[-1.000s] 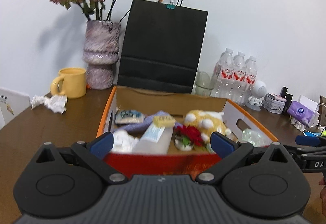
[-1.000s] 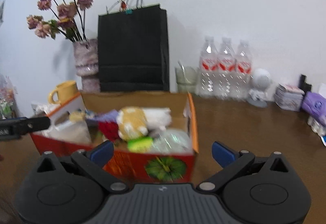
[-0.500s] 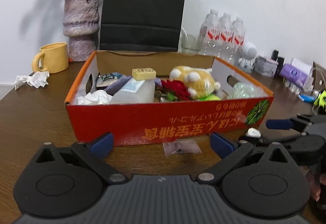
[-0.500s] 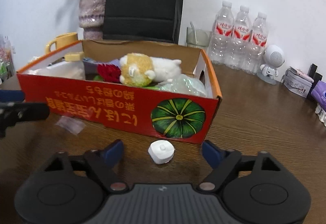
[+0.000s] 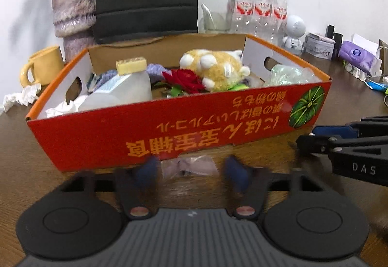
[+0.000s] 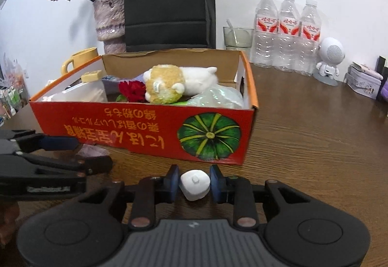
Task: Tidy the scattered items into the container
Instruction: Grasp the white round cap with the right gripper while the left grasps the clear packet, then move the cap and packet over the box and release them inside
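Note:
A red cardboard box [image 5: 169, 131] [image 6: 135, 126] on the wooden table holds a plush toy [image 6: 167, 85], a red flower [image 5: 184, 80], a plastic jug [image 5: 121, 92] and other items. A small clear plastic packet [image 5: 189, 166] lies on the table in front of the box. My left gripper [image 5: 190, 172] straddles it, fingers blurred and partly closed, not touching it. A small white cap-like object [image 6: 194, 184] lies in front of the box. My right gripper [image 6: 194, 184] has its pads against both sides of it.
Behind the box stand a black paper bag [image 6: 169, 0], a vase of dried roses [image 6: 109, 19], a yellow mug [image 5: 41, 68], a glass [image 6: 237, 36], three water bottles [image 6: 286, 31] and a white robot figure [image 6: 329, 60]. Crumpled tissue [image 5: 21, 97] lies at the left. Small boxes [image 5: 356, 58] sit at the right.
Both grippers have dropped to the table in front of the box and narrowed. The right one closed around the white object; the left one closed in around the packet.

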Available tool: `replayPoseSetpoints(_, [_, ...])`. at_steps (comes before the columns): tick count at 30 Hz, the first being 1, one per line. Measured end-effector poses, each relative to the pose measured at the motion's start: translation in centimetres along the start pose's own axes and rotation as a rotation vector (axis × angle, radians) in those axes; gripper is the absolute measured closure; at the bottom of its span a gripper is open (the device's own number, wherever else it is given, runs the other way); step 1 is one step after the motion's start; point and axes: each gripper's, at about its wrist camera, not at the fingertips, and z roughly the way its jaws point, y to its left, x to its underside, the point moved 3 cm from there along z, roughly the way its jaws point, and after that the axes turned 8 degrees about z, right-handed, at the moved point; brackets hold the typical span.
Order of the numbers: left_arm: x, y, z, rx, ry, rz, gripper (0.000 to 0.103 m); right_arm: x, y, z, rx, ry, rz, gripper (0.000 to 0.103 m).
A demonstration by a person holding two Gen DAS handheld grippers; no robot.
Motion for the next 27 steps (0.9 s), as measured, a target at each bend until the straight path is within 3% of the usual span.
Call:
replayPoseSetpoints(3, [0.2,-0.2,-0.2,-0.003,-0.006,0.004,0.067,0.2,-0.3,-0.2,-0.006,0.001,0.017,0.077])
replayPoseSetpoints(17, [0.7,-0.2,-1.9,0.066,-0.041,-0.013,0.068,0.2,0.0,-1.4,-0.033,-0.019,0.016,0.077])
replayPoseSetpoints(22, [0.3,0.0,-4.6,0.161,-0.116,-0.045,0.068,-0.1,0.9,-3.3,-0.063,-0.049,-0.019,0.077])
replayPoseSetpoints(27, [-2.7,1.6,-7.8,0.176,-0.243,-0.067,0.068,-2.1,2.1,-6.8,-0.11,-0.167,-0.043,0.076])
